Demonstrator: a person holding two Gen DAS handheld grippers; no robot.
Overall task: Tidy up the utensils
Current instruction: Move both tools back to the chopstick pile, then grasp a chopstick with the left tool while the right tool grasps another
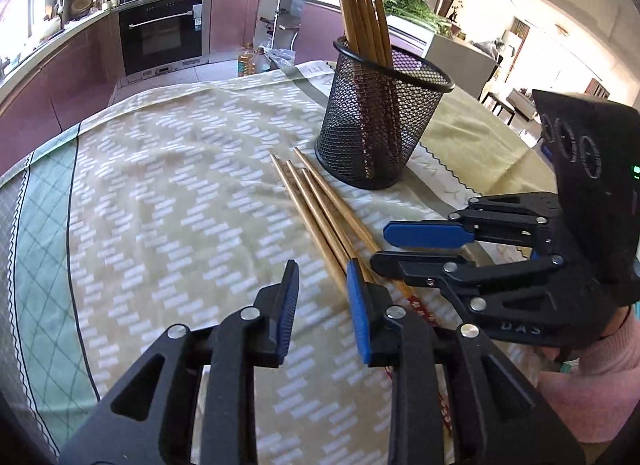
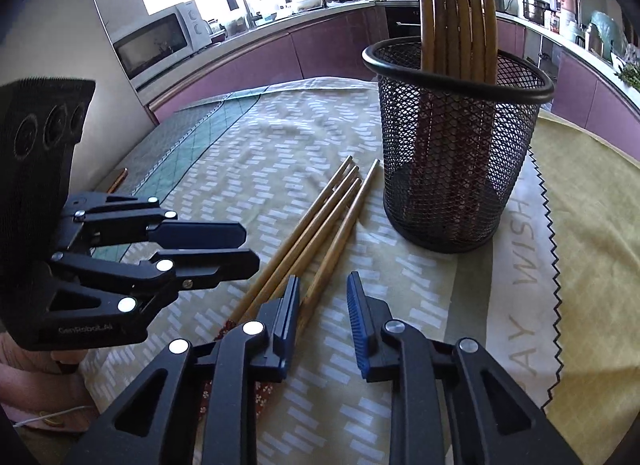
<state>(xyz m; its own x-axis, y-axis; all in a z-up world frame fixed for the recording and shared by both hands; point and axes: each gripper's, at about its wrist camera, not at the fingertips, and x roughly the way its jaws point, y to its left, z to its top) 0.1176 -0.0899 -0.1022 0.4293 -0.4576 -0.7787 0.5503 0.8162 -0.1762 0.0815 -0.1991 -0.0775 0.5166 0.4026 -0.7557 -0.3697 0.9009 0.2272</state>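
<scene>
Loose chopsticks (image 1: 320, 217), four: flat on the bench cloth (image 1: 168, 193), tips fanned toward the mesh holder (image 1: 380, 121), apparently queued for it. Holder: upright just beside them, already carrying several chopsticks. Left tongs (image 1: 323, 285): narrow gap, empty, beside the thick ends. Right tongs (image 2: 323, 297): narrow gap, nothing pinched, one chopstick touching the left pad's outer side.

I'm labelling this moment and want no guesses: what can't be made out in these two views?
- Loose chopsticks: near ends hidden behind the left gripper in the left wrist view, behind the right gripper in the right wrist view.
- Chopsticks in the mesh holder: tops cut off by the upper edge in both views; exact count unclear.
- Holder's bottom: blurred by the mesh.
</scene>
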